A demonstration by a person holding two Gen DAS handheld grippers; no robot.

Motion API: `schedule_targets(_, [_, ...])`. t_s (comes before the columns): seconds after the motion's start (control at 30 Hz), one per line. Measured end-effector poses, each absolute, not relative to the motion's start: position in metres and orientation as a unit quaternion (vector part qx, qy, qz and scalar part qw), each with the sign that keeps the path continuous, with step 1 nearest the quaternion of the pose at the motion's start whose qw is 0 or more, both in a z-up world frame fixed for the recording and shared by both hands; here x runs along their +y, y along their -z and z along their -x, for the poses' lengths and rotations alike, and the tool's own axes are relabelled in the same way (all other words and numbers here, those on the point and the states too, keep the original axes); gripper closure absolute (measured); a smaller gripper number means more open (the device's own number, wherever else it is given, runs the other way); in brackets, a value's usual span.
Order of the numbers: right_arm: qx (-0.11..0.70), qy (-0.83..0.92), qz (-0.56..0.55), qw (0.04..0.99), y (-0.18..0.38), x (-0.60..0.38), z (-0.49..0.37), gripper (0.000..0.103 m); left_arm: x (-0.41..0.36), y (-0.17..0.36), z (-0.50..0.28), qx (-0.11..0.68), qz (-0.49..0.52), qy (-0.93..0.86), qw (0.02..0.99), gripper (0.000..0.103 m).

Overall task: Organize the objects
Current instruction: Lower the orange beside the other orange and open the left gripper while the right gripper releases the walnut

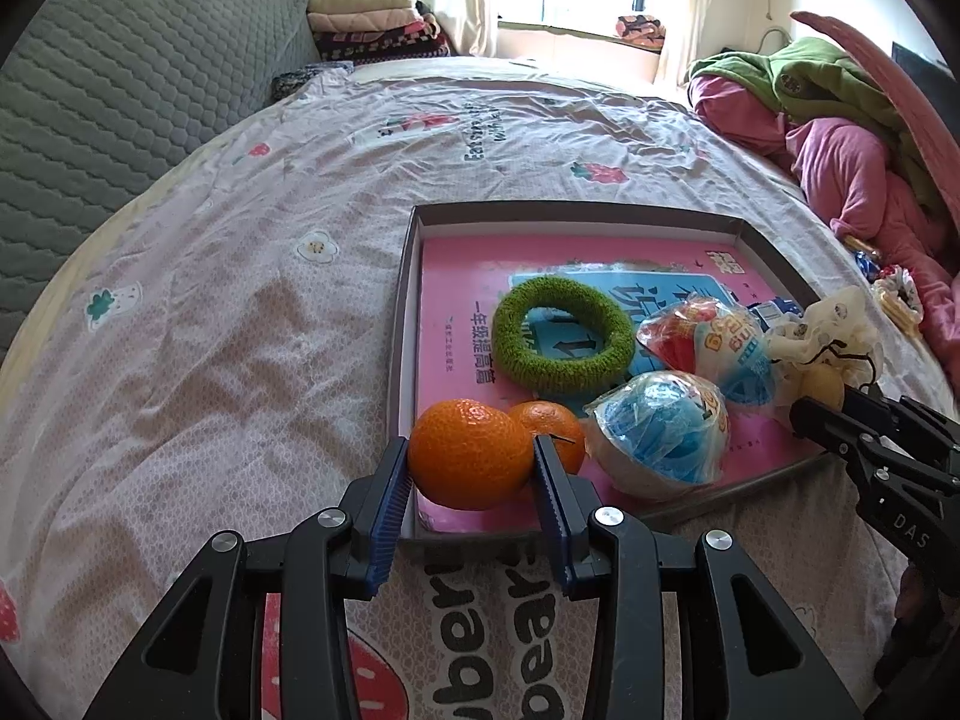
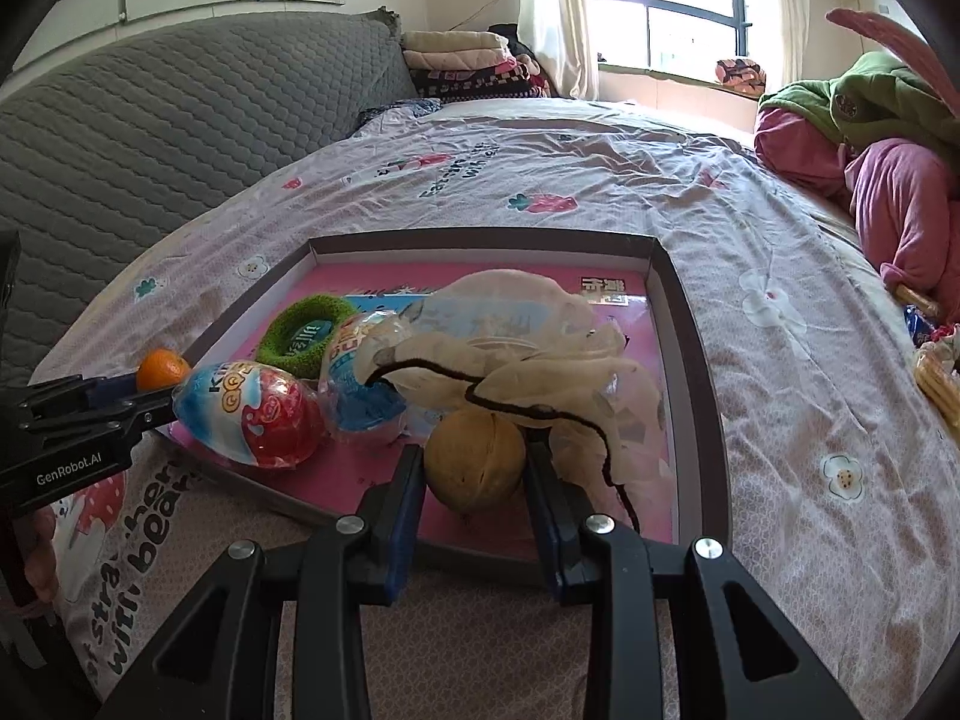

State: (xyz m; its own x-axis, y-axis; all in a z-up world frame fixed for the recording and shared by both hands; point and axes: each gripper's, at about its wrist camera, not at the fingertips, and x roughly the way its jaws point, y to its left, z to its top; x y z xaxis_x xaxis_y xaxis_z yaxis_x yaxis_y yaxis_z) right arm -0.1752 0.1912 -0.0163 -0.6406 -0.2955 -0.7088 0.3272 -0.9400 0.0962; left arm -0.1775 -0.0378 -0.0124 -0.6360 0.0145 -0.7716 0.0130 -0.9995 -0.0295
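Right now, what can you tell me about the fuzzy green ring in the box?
The fuzzy green ring is a soft, chenille-looking loop with an open middle, lying flat inside the shallow box. It rests on a pink book whose blue cover art shows through the hole. In the left wrist view it lies beyond the two oranges, with wrapped toy eggs on its right. Neither gripper touches it. Whether it touches the eggs is unclear.

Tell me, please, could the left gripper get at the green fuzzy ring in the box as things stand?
Probably not yet: the left gripper is shut on an orange, though the path to the green ring looks open.
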Motion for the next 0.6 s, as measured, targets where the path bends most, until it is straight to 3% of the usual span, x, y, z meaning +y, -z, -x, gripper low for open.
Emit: schedule_targets(0.6, [0.011, 0.903, -0.394, 0.174, 0.013, 0.192, 0.171, 0.069, -0.04, 0.013, 0.167, -0.027, 0.428, -0.903, 0.01, 0.061])
